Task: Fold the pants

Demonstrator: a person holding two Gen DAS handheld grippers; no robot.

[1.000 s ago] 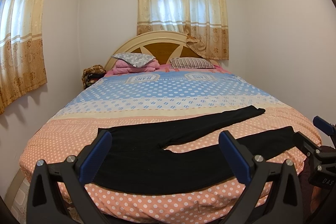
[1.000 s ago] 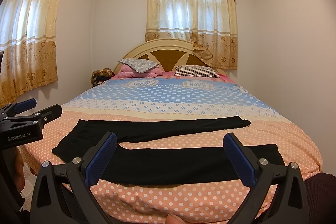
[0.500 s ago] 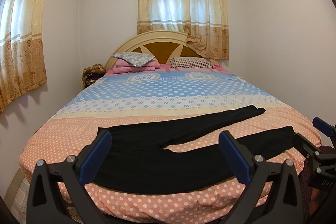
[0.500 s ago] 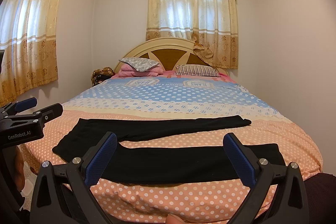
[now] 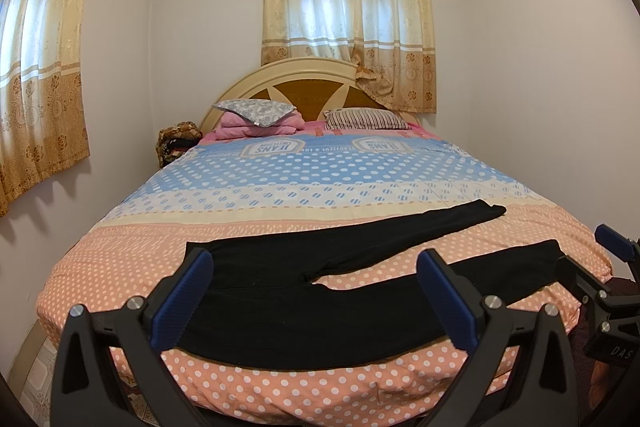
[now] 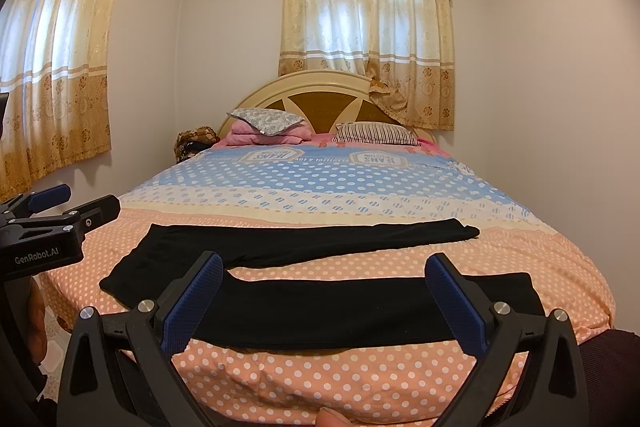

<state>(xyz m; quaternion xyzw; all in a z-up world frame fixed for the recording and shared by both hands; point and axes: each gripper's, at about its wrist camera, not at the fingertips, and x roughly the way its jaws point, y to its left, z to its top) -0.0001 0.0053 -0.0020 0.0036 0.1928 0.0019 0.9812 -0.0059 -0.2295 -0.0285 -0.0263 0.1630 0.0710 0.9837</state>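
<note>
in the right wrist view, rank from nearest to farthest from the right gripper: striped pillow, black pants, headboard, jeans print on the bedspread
From the right gripper:
1. black pants, spread across the foot of the bed
2. jeans print, far up the bedspread
3. striped pillow, head of the bed, right side
4. headboard, against the wall

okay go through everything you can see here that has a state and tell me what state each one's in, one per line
Black pants: unfolded, flat across the bed's foot end, legs spread apart.
Left gripper: open, empty, above the pants.
Right gripper: open, empty, above the near leg.
Curtains: drawn shut.
Bed: made, polka-dot cover smooth.
Pillows: stacked at the headboard.
</note>
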